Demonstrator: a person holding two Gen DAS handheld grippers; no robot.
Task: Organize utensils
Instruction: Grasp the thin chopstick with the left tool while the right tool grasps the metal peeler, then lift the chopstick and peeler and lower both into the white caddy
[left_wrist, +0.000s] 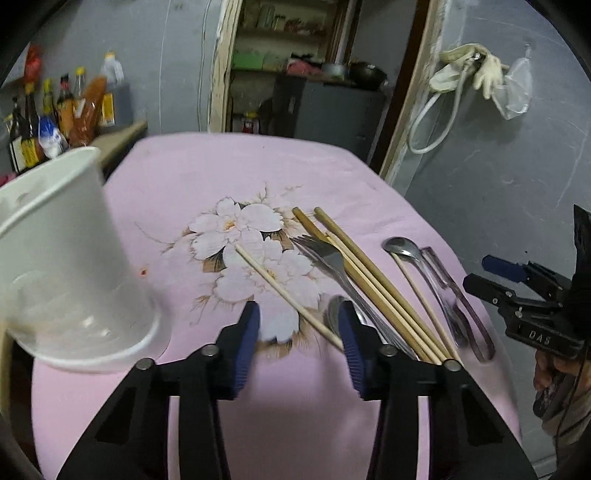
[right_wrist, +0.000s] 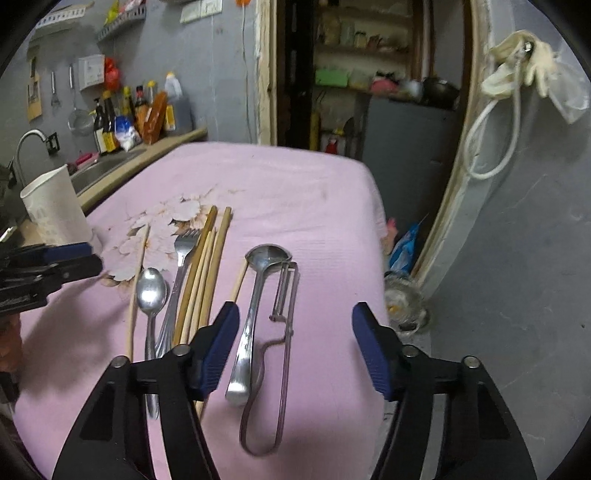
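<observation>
Black right gripper (left_wrist: 480, 275) body reads "DAS" beside the utensils (left_wrist: 369, 277)

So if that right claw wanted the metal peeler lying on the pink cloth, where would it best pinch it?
Probably across the long wire handle of the peeler, coming down from above. It lies flat, pointing away from the right gripper, whose open jaws already straddle it. The ladle-like spoon lies tight along its left side, so the bare right rail is the safer bite.
</observation>
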